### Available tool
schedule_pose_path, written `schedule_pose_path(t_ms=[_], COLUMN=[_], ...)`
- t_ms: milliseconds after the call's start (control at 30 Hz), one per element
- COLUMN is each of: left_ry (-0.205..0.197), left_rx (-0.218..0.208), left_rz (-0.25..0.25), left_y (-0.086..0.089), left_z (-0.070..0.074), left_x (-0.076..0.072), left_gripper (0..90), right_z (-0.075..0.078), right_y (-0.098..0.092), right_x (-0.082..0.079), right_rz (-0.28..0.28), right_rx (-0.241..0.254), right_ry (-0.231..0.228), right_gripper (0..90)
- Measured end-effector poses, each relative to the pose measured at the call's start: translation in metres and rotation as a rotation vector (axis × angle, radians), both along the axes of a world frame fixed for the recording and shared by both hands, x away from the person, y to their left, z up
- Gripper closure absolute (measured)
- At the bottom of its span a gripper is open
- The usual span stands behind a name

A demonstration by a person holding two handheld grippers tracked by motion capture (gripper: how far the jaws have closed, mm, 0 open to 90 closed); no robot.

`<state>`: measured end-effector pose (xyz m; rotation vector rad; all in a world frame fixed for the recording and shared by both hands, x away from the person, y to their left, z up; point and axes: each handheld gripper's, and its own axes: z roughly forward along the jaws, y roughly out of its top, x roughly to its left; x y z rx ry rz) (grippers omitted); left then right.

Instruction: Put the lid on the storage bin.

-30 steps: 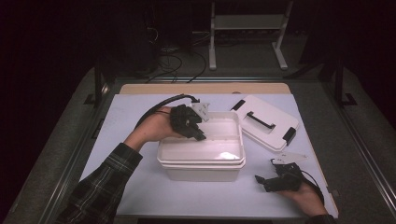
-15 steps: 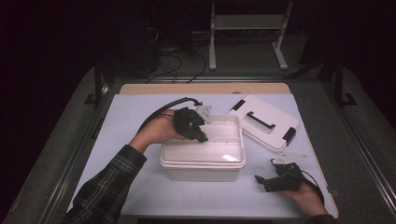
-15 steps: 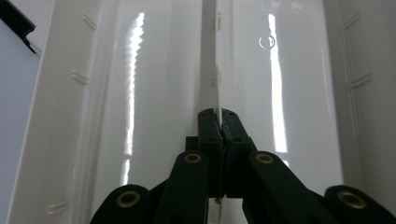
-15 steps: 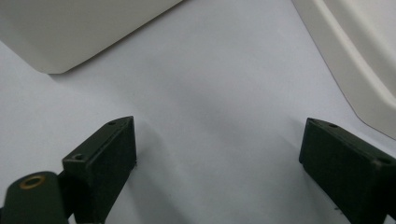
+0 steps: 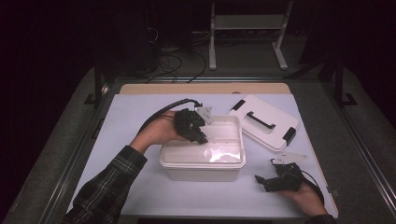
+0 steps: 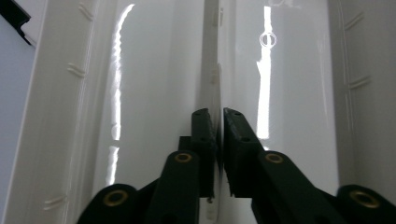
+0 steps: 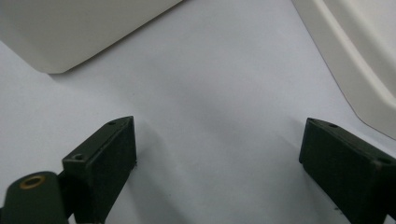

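So here's where things stand: the white storage box [image 5: 203, 156] sits in the middle of the table with its lid [image 5: 264, 121] already off — the lid lies flat to the far right of the box, handle up, just beside it but not on it.

The left gripper [image 5: 198, 135] is over the far left corner of the box, and in the left gripper view its jaws straddle a thin white upright wall [image 6: 212, 70] that runs away from the camera, glossy white surfaces on both sides. Looks like the box's rim or side wall, though I can't tell for sure which edge it is. The jaws have just been opening a little; a sliver of gap shows on the right pad, so I'd say the grip is being let go, with the wall between the pads and not clamped.

The right gripper [image 5: 268, 179] rests on the table at the near right, well apart from the box, jaws spread wide with nothing between them — just bare tabletop [image 7: 210, 93] in its own view, with the box corner [image 7: 70, 32] off to one side.

My read: opening is done, and maybe the box got nudged into place. What's left isn't obvious — the box interior looks empty from above, so filling or re-lidding would be my guess.
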<state>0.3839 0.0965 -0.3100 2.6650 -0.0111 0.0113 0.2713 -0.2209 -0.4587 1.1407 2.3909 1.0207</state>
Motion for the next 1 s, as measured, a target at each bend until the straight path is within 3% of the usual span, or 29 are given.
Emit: schedule_pose_path(t_ms=[200, 367, 533, 933, 1000], left_ry=[-0.001, 0.002, -0.005, -0.079, -0.082], left_rx=[-0.022, -0.039, -0.049, -0.021, -0.032], left_rz=[0.021, 0.046, 0.094, 0.218, 0.247], left_y=[0.008, 0.021, 0.037, 0.086, 0.098], left_z=[0.009, 0.019, 0.027, 0.034, 0.033], left_x=[-0.001, -0.004, -0.008, -0.023, -0.026], left_gripper=[64.8, 44.4, 30.9, 9.8, 8.7], right_z=[0.000, 0.000, 0.000, 0.000, 0.000], right_y=[0.000, 0.000, 0.000, 0.001, 0.001], right_x=[0.000, 0.000, 0.000, 0.000, 0.000], right_rz=[0.000, 0.000, 0.000, 0.000, 0.000], right_rx=[0.000, -0.001, -0.001, -0.008, -0.008], right_ry=[0.000, -0.001, -0.001, -0.003, -0.002], right_gripper=[10.2, 10.3, 10.2, 10.2, 10.2])
